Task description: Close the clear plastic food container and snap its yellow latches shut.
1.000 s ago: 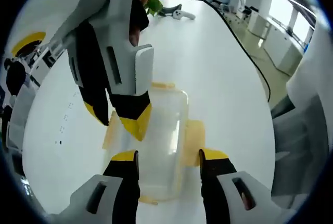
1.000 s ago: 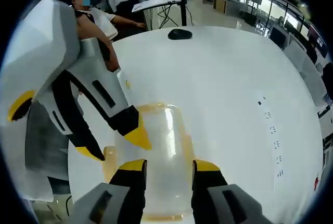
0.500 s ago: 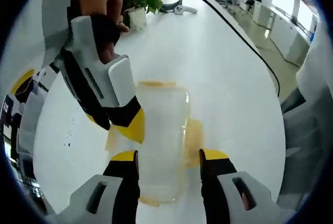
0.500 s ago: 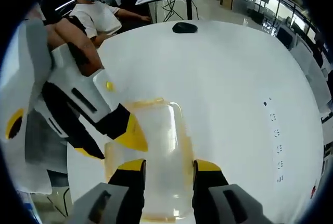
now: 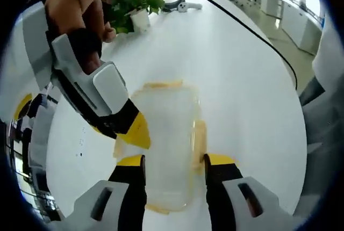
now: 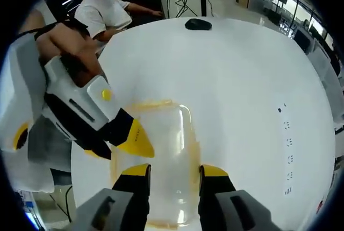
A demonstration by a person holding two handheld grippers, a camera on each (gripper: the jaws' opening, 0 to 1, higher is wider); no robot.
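A clear plastic container (image 5: 164, 134) with its lid on lies on the white table (image 5: 242, 70), with a yellow latch (image 5: 199, 137) along its right side. My left gripper (image 5: 174, 161) hovers open over its near end. My right gripper (image 5: 126, 129), held by a hand, reaches in from the left, its yellow tip at the container's left edge. In the right gripper view the container (image 6: 166, 145) lies below my open right gripper (image 6: 174, 171), and the left gripper (image 6: 129, 137) points at its left rim. Yellow latches edge the container's ends.
A potted plant (image 5: 131, 8), a white controller (image 5: 185, 6) and a black cable (image 5: 252, 32) are at the table's far end. A black mouse (image 6: 199, 24) lies far off. People (image 6: 105, 13) sit behind the table (image 6: 242, 80). Small black marks (image 6: 286, 142) dot its right side.
Both views have shifted a little. In each view the other gripper has swung lower, its yellow tip now down at the container's left edge. The right side latch looks narrower, closer to the wall.
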